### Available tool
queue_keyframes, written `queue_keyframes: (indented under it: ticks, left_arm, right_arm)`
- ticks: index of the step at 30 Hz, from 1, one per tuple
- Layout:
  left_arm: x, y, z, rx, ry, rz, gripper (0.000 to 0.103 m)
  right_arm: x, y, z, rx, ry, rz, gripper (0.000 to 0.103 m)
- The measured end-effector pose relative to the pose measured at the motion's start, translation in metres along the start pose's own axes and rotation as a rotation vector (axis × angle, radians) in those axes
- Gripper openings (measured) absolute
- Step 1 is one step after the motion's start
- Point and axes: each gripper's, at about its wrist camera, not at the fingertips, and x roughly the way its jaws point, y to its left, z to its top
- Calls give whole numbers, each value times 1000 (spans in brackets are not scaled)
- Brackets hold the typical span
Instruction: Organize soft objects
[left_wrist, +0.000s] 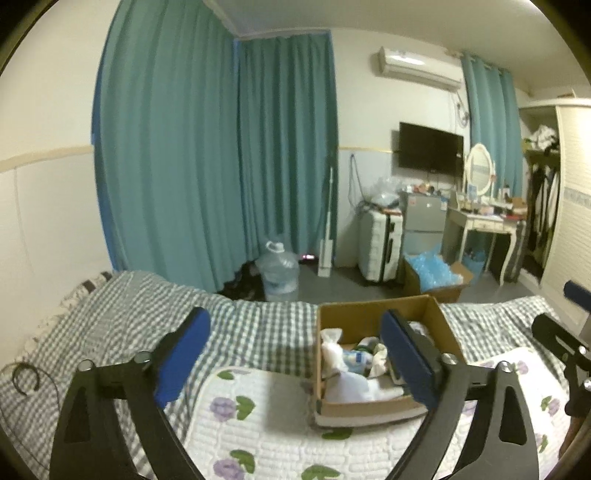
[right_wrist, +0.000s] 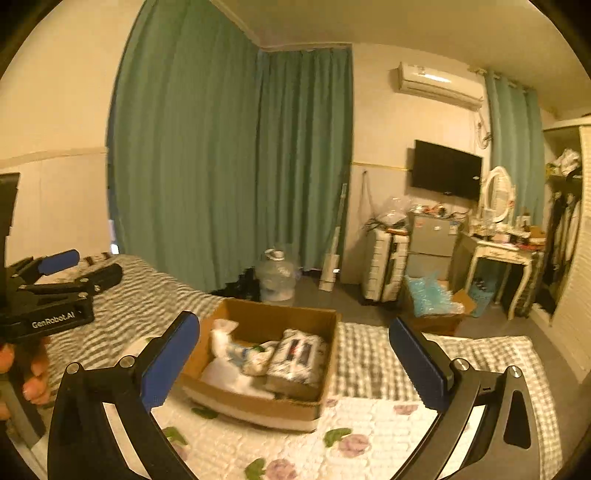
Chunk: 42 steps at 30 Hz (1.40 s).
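Note:
An open cardboard box (left_wrist: 373, 314) (right_wrist: 280, 319) sits on the bed, on a white floral quilted pad (left_wrist: 273, 435) (right_wrist: 369, 435). Inside lie soft things: a white cloth bundle (left_wrist: 334, 349) (right_wrist: 223, 338), a wrapped pack (right_wrist: 301, 356) and crumpled white items (left_wrist: 360, 384). My left gripper (left_wrist: 295, 354) is open and empty, held above the pad with its right finger in front of the box. My right gripper (right_wrist: 295, 365) is open and empty, with the box between its fingers in the view. Each gripper shows at the edge of the other's view.
The bed has a grey checked cover (left_wrist: 147, 306) (right_wrist: 369, 354). On the floor beyond stand a water jug (left_wrist: 277, 273), a white suitcase (left_wrist: 380, 243), a box of blue plastic (left_wrist: 432, 273), a small fridge and a dressing table (left_wrist: 480, 221). Teal curtains hang behind.

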Motion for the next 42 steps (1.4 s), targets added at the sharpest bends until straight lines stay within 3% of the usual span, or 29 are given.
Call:
queue_keyframes:
  ticks: [6,11,23,31,42]
  left_arm:
    - [-10,2,-17,0,-7,-1,96]
    - [-6,8,-42,-68,60,-53,96]
    - [-8,0,-60,-26,80,1,96]
    - [-15,5,-64,-29,101,-1,96]
    - [-21,2,-65,0,104,0,96]
  right_arm:
    - [-10,6,-18,14,6,20,103]
    - [-6,9,-42,44,65,25,103]
    - [-7,13,-81,73,100,-10,103]
    - [-10,20,-88,48,103,-57,103]
    - [-17,20,-85,59,101,-56,103]
